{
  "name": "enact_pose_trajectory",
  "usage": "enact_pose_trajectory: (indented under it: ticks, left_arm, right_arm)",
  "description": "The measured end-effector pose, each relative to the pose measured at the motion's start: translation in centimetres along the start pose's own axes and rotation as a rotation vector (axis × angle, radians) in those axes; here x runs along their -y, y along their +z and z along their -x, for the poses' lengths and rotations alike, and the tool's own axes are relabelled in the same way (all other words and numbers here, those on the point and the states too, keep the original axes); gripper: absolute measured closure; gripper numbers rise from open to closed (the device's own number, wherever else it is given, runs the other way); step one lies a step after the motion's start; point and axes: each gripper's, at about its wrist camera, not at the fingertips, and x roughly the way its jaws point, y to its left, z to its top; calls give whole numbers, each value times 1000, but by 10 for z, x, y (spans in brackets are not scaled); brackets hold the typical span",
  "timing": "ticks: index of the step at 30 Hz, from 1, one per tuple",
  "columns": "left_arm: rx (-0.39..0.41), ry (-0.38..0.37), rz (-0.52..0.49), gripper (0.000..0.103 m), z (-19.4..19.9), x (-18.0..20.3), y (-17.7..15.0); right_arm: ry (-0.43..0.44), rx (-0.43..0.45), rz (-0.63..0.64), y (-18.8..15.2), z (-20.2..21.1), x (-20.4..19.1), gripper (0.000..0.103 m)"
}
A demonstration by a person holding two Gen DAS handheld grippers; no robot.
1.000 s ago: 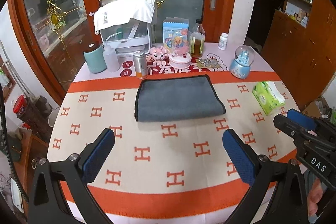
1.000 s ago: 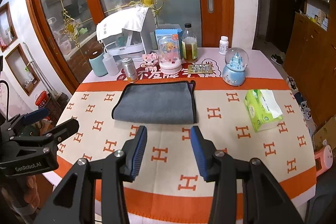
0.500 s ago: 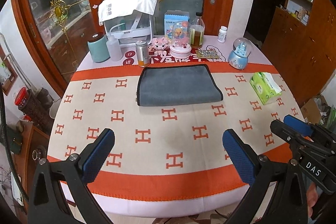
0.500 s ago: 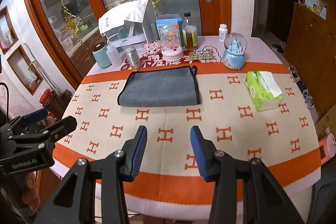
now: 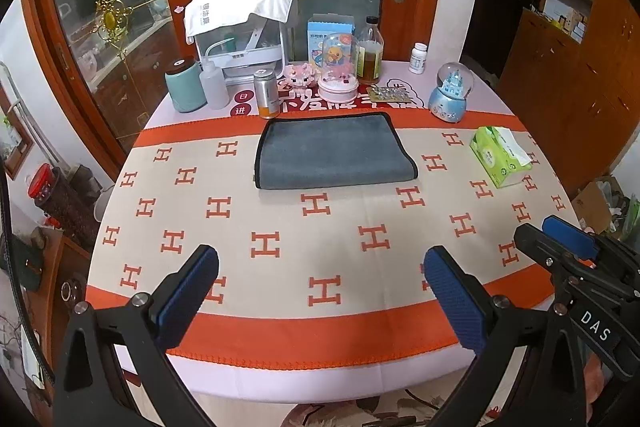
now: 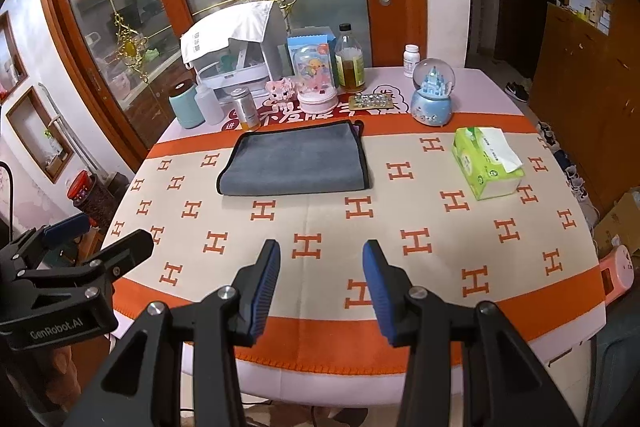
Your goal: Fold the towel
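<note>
A grey towel with black trim [image 5: 334, 151] lies folded flat on the far half of the table; it also shows in the right wrist view [image 6: 296, 159]. My left gripper [image 5: 320, 291] is open and empty, held above the table's near edge, well short of the towel. My right gripper [image 6: 320, 287] is open and empty, also over the near edge. Each gripper shows at the side of the other's view: the right gripper [image 5: 560, 243] and the left gripper [image 6: 100, 243].
The table wears an orange and cream cloth [image 5: 280, 247]. A green tissue pack [image 5: 500, 155] lies at the right. A snow globe [image 5: 452, 95], bottles, a can [image 5: 267, 99], a teal canister [image 5: 185, 89] and a covered white appliance [image 5: 240, 27] line the far edge.
Both grippers have pulled back from the towel toward the near edge of the table, so more of the table shows. Both jaws stay open. The towel has not moved.
</note>
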Motion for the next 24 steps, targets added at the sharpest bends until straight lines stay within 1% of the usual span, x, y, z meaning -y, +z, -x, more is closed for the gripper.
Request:
enact_pose_trajectory:
  ticks: [10,24]
  left_arm:
    - [1,14,11,1,2,2,-6]
    - [-21,17,21,1,-1,2,-9]
  right_arm:
    - [-5,-21,0,-5,-3,-1,60]
    - [-4,-38,-15,-8,-3,2,60]
